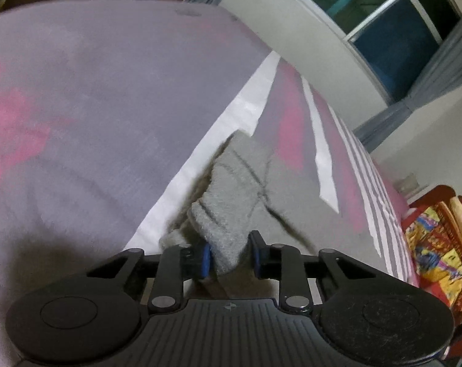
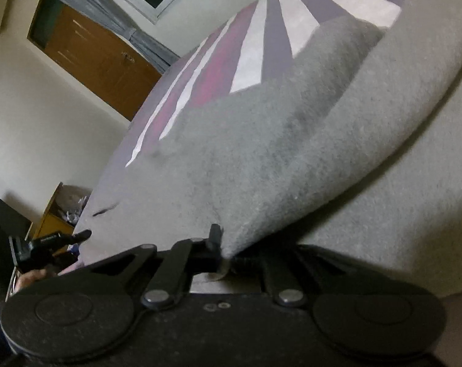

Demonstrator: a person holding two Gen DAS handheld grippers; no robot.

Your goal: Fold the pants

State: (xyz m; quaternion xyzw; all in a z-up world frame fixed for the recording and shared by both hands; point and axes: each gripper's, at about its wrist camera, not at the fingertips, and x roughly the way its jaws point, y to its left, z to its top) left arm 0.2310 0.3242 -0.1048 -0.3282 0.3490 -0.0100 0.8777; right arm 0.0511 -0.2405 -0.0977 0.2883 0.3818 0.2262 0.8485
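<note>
Over the bed (image 1: pixel 93 98), your left gripper (image 1: pixel 231 258) and right gripper (image 2: pixel 223 249) both pinch the pants (image 2: pixel 261 153); uneven lowering could skew the fold.

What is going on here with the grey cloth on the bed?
A person is folding grey pants on a bed with a striped purple and pink cover. The left hand-held gripper pinches a bunched, layered part of the pants between its blue pads. The right hand-held gripper is shut on an edge of the fabric, lifting it off the cover.
</note>
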